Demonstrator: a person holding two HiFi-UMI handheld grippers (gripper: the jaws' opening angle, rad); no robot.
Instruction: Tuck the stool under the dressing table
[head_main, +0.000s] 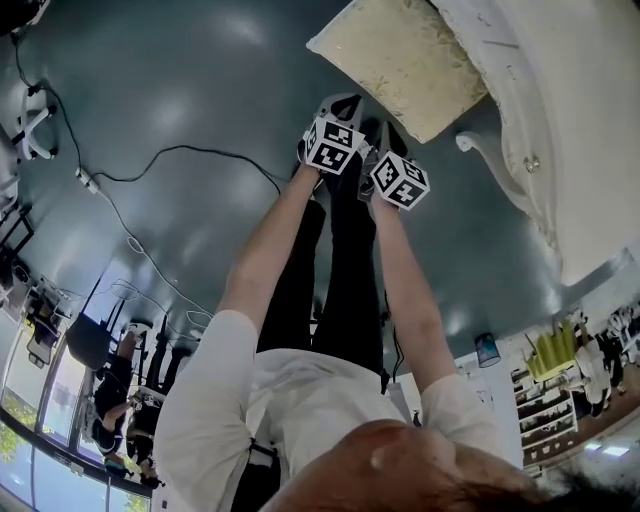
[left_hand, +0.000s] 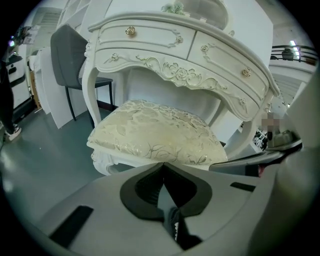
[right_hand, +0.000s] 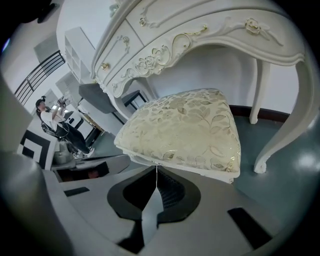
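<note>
The stool (left_hand: 155, 132) has a cream, gold-patterned cushion (right_hand: 185, 127) on a white carved frame and stands on the grey floor in front of the white dressing table (left_hand: 200, 55). Its far edge reaches the table's knee space between the curved legs. In the head view the stool (head_main: 400, 55) is at the top, with the dressing table (head_main: 570, 140) to its right. My left gripper (left_hand: 163, 165) is shut, its tips against the stool's near seat edge. My right gripper (right_hand: 157, 169) is shut too, its tips just at that same edge. Both grippers (head_main: 362, 150) sit side by side.
A curved table leg (right_hand: 280, 135) stands right of the stool, another leg (left_hand: 89, 95) on its left. A grey chair (left_hand: 70, 55) and white shelving are beyond the table's left end. A black cable (head_main: 150, 160) runs across the floor. People stand in the background.
</note>
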